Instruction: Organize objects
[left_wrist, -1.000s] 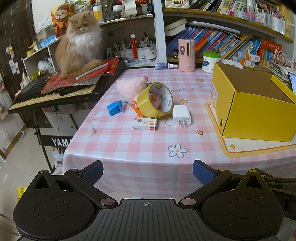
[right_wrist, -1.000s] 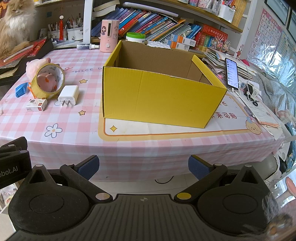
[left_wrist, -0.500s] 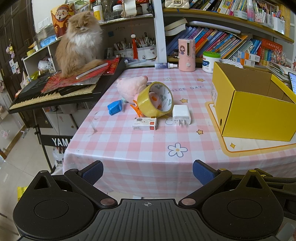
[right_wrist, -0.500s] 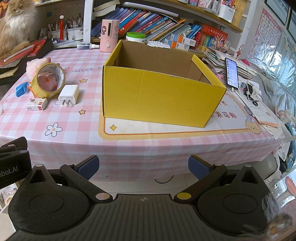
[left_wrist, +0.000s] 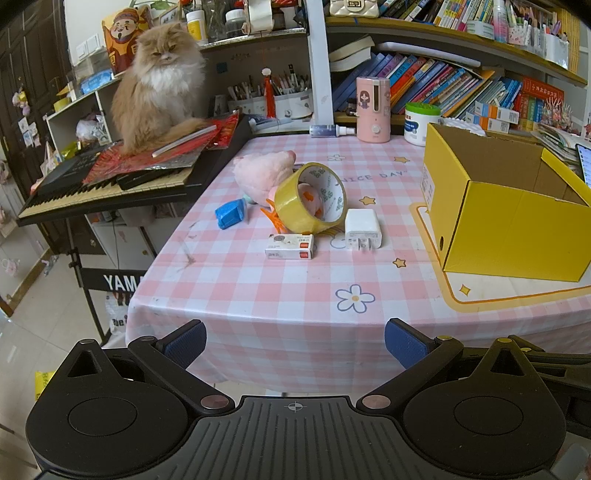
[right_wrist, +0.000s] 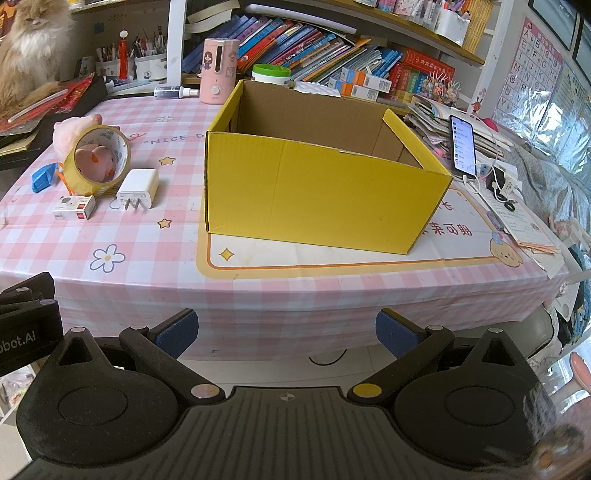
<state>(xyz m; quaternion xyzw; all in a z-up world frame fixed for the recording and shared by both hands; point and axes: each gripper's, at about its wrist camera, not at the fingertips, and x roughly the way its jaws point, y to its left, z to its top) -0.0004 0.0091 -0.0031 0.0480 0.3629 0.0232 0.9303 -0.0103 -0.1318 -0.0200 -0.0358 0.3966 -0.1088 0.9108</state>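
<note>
An open yellow cardboard box (right_wrist: 325, 192) stands on the pink checked table (left_wrist: 258, 295); it also shows at the right in the left wrist view (left_wrist: 517, 229). Left of it lie a roll of yellow tape (left_wrist: 309, 197), a pink plush toy (left_wrist: 262, 171), a white charger plug (left_wrist: 362, 228), a small white and red box (left_wrist: 290, 246) and a blue item (left_wrist: 229, 214). My left gripper (left_wrist: 294, 342) hangs open in front of the table's near edge. My right gripper (right_wrist: 286, 331) is open too, below the box, holding nothing.
A fluffy cat (left_wrist: 159, 85) sits on a keyboard piano (left_wrist: 92, 188) at the table's left. A pink dispenser (left_wrist: 373, 109) and a white jar (left_wrist: 421, 118) stand at the back before bookshelves. A phone (right_wrist: 463, 146) and papers lie right of the box.
</note>
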